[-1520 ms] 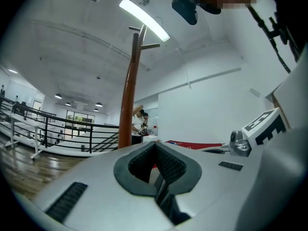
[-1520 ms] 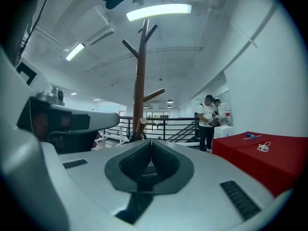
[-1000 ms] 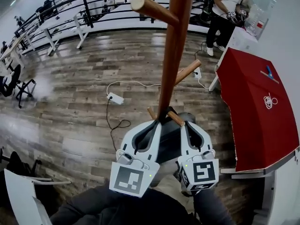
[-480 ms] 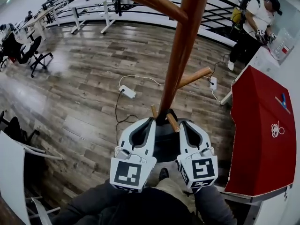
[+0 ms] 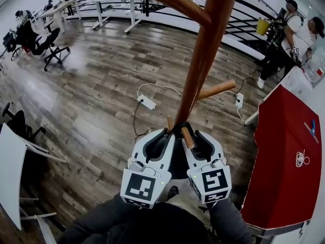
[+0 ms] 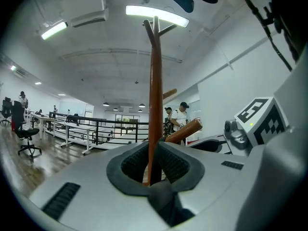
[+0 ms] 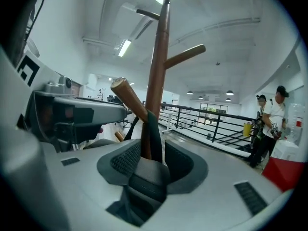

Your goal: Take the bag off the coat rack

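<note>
The brown wooden coat rack pole (image 5: 203,60) rises in front of me, with short pegs low down (image 5: 187,136). A dark grey bag (image 5: 177,161) hangs at those pegs, mostly hidden between my two grippers. My left gripper (image 5: 166,135) is left of the pole; its jaws are opening but still meet on the dark bag strap (image 6: 166,203). My right gripper (image 5: 195,135) is to the right, jaws opening. The strap (image 7: 154,129) runs loose between its pads up to a peg (image 7: 127,95).
A red table (image 5: 287,151) stands close on the right. A white power strip (image 5: 148,102) and cables lie on the wood floor beyond the rack. Two people (image 5: 292,39) stand at the far right. Office chairs (image 5: 38,39) and a black railing line the back; a white chair (image 5: 15,166) is at the left.
The head view has swung, so the floor and red table have shifted in the picture. Both grippers stay at the low pegs; the right one has edged closer to the pole and the left gripper.
</note>
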Motion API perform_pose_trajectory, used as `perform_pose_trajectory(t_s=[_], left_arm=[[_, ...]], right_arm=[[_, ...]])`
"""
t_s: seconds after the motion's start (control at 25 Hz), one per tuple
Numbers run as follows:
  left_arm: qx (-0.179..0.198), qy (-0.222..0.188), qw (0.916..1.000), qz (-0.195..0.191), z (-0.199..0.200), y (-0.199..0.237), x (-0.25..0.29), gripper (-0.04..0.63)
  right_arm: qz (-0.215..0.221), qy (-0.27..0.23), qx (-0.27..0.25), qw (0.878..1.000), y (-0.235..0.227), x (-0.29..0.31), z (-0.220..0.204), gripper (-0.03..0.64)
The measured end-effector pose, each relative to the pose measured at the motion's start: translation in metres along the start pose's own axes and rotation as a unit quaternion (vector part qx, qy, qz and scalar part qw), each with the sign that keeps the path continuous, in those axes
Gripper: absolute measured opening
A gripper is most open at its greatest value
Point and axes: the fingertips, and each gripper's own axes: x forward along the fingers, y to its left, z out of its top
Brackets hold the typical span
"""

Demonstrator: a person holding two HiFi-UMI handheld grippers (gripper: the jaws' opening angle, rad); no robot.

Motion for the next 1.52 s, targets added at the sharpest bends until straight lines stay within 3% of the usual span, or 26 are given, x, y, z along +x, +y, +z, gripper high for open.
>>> perform_pose_trajectory(t_s=[0.08, 0.28, 0.72, 1.12, 1.24, 1.52], left_arm=[[-0.003, 0.005, 1.0, -0.004, -0.003, -0.004, 0.004, 0.091], [0.01, 0.031, 0.9994, -0.012, -0.016, -0.006, 0.008, 0.123], [0.037, 0.057, 0.9976, 0.011, -0.02, -0.006, 0.022, 0.124], [0.042, 0.069, 0.9965, 0.024, -0.023, -0.002, 0.028, 0.114], [0.049, 0.074, 0.9959, 0.022, -0.025, -0.004, 0.031, 0.078], [0.04, 0.076, 0.9961, 0.022, -0.023, -0.004, 0.03, 0.066]], right_arm=[[0.009, 0.006, -0.01, 1.0, -0.003, 0.002, -0.002, 0.15], [0.04, 0.025, -0.031, 0.998, -0.006, 0.01, -0.002, 0.152], [0.109, 0.041, -0.06, 0.991, -0.006, 0.022, 0.006, 0.152], [0.125, 0.032, -0.087, 0.988, -0.007, 0.033, 0.006, 0.148], [0.133, 0.031, -0.097, 0.986, -0.005, 0.033, 0.005, 0.115], [0.146, 0.032, -0.099, 0.984, -0.002, 0.032, 0.006, 0.073]])
